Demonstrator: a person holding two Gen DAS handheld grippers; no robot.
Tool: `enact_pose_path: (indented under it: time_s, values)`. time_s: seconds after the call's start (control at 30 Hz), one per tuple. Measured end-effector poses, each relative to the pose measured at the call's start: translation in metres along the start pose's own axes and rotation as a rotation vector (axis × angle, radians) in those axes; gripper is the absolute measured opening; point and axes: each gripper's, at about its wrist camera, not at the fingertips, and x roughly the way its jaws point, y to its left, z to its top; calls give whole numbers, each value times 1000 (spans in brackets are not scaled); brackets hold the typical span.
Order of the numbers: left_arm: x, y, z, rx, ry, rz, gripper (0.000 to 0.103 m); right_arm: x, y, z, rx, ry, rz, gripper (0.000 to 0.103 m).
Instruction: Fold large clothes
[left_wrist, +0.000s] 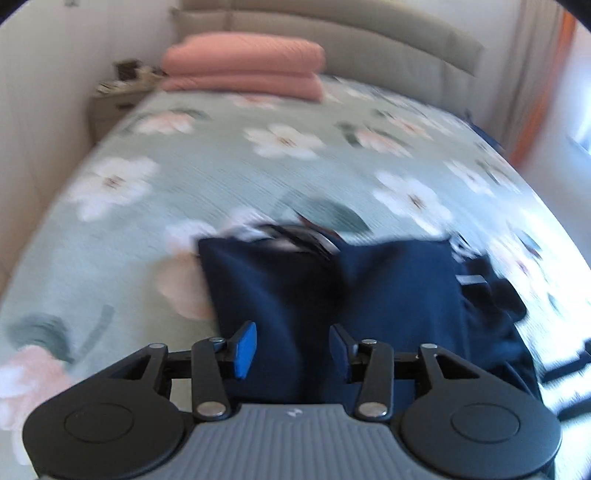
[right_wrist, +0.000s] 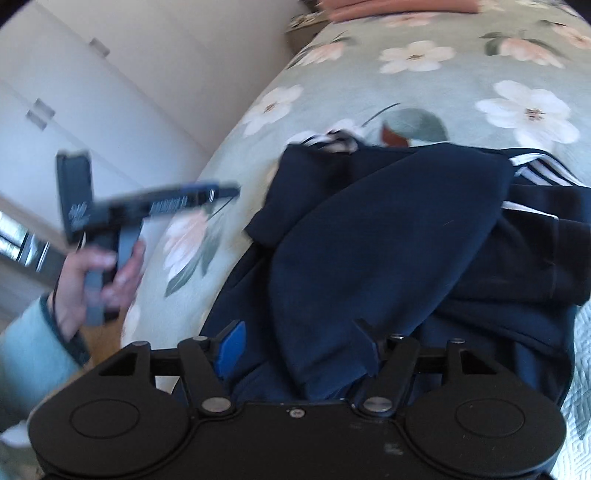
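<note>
Garment (right_wrist: 388, 236) lay ahead of my right gripper (right_wrist: 299, 347), under it, long axis running away up bed (right_wrist: 406, 85). Right gripper nearer; fingers spread, navy fold lying between them, not pinched. Left gripper (left_wrist: 291, 350) fingers spread too, near edge of cloth beneath. Garment looked dark navy, white stripes, bunched in loose folds on floral bedspread.
</note>
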Motion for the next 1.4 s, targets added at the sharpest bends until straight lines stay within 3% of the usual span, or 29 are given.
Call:
enact_pose_path:
  time_s: [0.1,0.23,0.37,0.47,0.53,0.57,0.6,0.63,0.67,0.8,0.97,1.03,1.1,1.17,1.23,1.27,1.33,1.4]
  values:
    - [15,-10,-11,1,41,-48,51,24,-20,-8,144,-18,-74,77]
    - [31,-10,-24,-33,84,-70,54,46,-41,-29,302,-20,-12,77]
    - [39,6,-32,-140,100,-86,67,66,-44,-41,385,16,16,77]
    - [59,16,-39,-233,155,-186,62,80,-44,-52,422,22,18,78]
    - [79,17,-46,-266,207,-218,45,84,-40,-57,422,-9,33,74]
    - [88,17,-48,-272,241,-206,24,85,-36,-58,417,-16,18,57]
    - [93,18,-50,-269,256,-197,9,85,-32,-59,411,-10,4,28]
    - [93,18,-50,-271,249,-202,9,83,-28,-59,408,-17,-7,10]
    - [89,19,-51,-280,229,-213,8,81,-26,-59,411,-36,-14,2]
    - [56,14,-48,-252,156,-265,8,50,-10,-58,357,-106,-67,2]
    - [14,5,-49,-298,99,-351,9,-6,13,-50,244,-148,-66,2]
    - [13,3,-52,-295,105,-256,16,-6,16,-51,215,-106,-61,3]
    - [37,13,-66,-335,199,-62,21,0,12,-53,202,-66,-67,12]
    - [56,30,-84,-396,285,31,20,18,10,-56,206,-26,-90,24]
    - [46,43,-98,-494,255,-53,20,32,6,-61,231,4,-98,56]
    - [37,44,-102,-516,223,-89,21,39,5,-64,248,12,-85,77]
    - [22,39,-108,-512,193,-104,22,49,0,-68,289,4,-20,79]
    - [16,30,-114,-498,190,-105,22,59,-7,-70,329,0,-17,79]
